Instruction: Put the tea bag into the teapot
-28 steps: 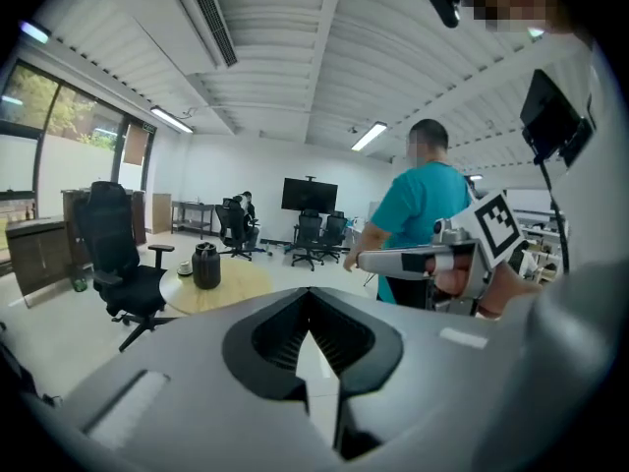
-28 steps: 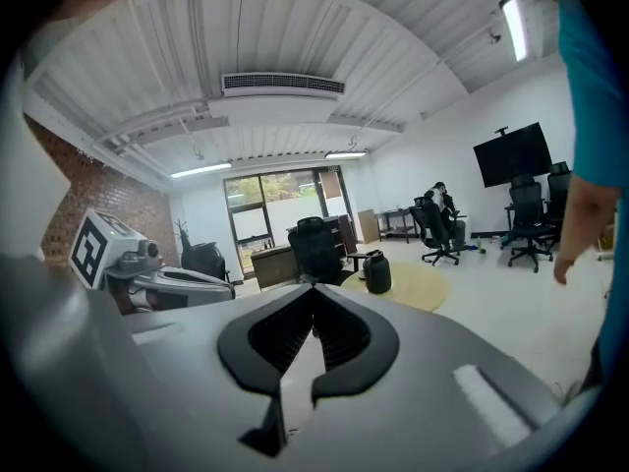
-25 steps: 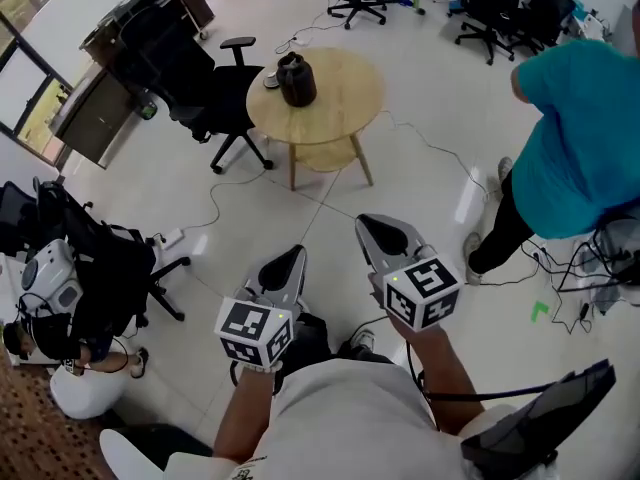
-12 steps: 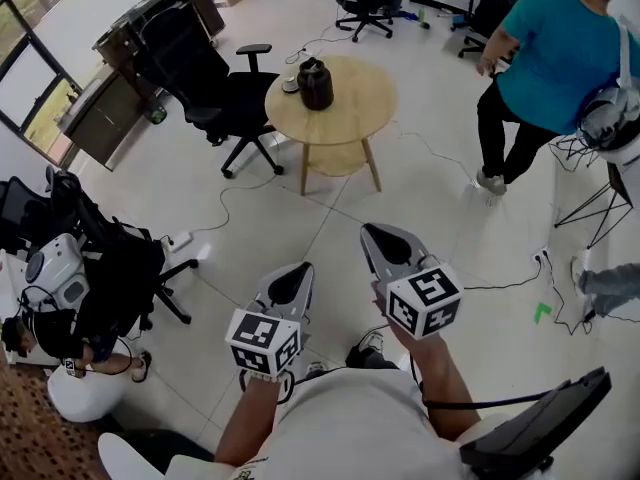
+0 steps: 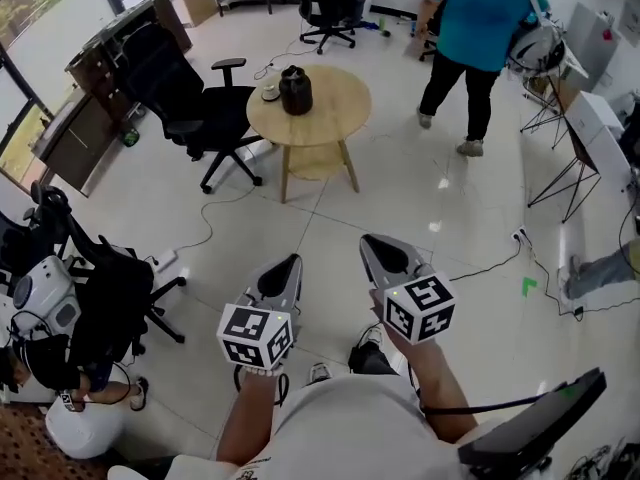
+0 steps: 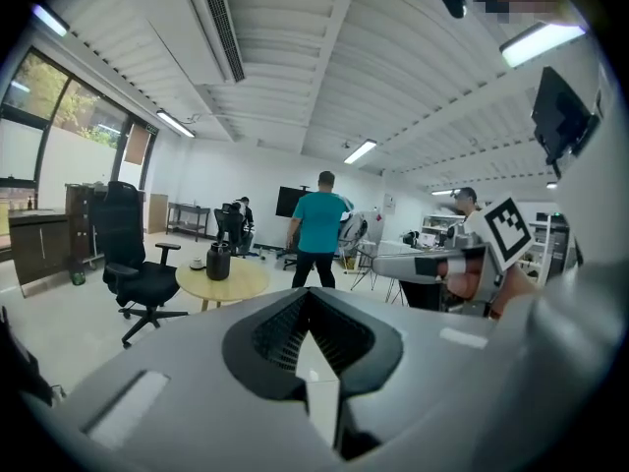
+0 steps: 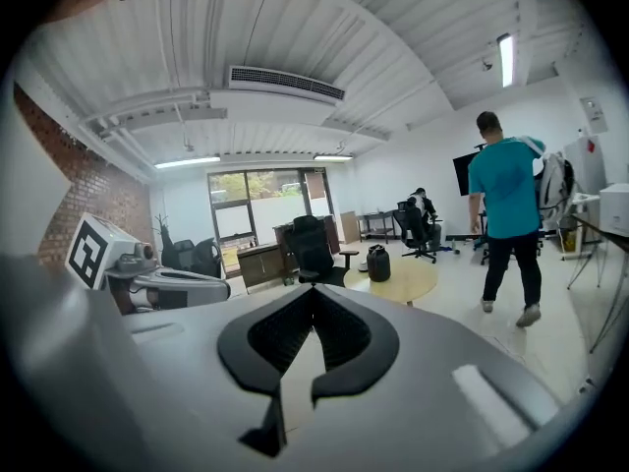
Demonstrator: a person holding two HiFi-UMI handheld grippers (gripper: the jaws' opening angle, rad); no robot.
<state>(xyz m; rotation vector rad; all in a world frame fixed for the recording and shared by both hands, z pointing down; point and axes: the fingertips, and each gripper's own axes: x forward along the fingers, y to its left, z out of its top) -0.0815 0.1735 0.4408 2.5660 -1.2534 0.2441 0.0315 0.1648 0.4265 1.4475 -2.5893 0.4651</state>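
Observation:
A black teapot (image 5: 295,90) stands on a round wooden table (image 5: 325,118) far ahead across the floor, with a small saucer (image 5: 270,94) beside it. I cannot make out a tea bag at this distance. My left gripper (image 5: 288,266) and right gripper (image 5: 375,248) are held side by side over the floor, well short of the table, each shut with nothing between its jaws. The left gripper view shows the teapot (image 6: 218,261) left of my left gripper (image 6: 310,295). In the right gripper view the teapot (image 7: 378,263) sits just right of my right gripper (image 7: 314,293).
A black office chair (image 5: 190,118) stands left of the table, with a dark counter (image 5: 100,78) behind it. Bags and another chair (image 5: 100,308) crowd the lower left. Cables (image 5: 205,230) run across the floor. A person in teal (image 5: 475,28) stands beyond the table; tripod stands (image 5: 565,158) are at right.
The person in teal has walked from the right side to the far side of the room. The table sits slightly higher and further left in the head view. Both grippers stay shut.

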